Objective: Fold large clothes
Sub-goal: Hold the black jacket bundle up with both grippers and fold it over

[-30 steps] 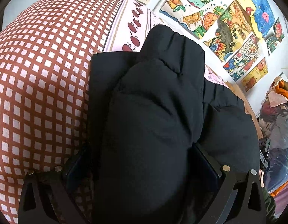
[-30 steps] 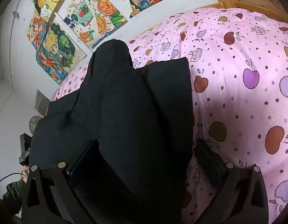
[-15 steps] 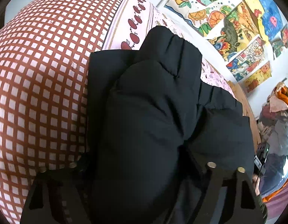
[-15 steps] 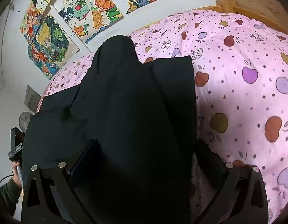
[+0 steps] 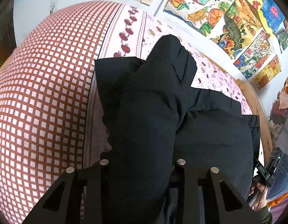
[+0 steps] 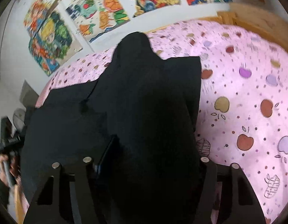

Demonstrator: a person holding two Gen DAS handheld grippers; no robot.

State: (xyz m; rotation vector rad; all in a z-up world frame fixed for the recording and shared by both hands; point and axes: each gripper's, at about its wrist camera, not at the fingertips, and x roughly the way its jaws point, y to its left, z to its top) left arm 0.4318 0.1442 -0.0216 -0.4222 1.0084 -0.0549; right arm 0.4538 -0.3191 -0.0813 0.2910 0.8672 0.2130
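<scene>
A black padded jacket point(image 5: 155, 115) lies on the bed, folded into a bundle with a sleeve end pointing toward the wall. In the left wrist view a thick fold of it runs between the jaws of my left gripper point(image 5: 142, 169), which is shut on it. The jacket also fills the right wrist view point(image 6: 149, 115), where a fold passes between the jaws of my right gripper point(image 6: 145, 164); these stand wider apart, with the left finger point(image 6: 106, 155) pressed against the fabric. The fingertips are hidden by cloth.
The bed has a red-and-white checked cover point(image 5: 41, 102) on one side and a pink apple-print quilt point(image 6: 246, 102) on the other. Colourful drawings point(image 5: 227, 15) hang on the wall behind. A wooden bed frame point(image 6: 255, 20) edges the quilt. The other handheld gripper point(image 5: 270, 166) shows at the right.
The left gripper's jaws have closed in on the jacket fold. Both grippers have lifted and tilted, so more wall shows. The right gripper's jaws have narrowed slightly around the fabric.
</scene>
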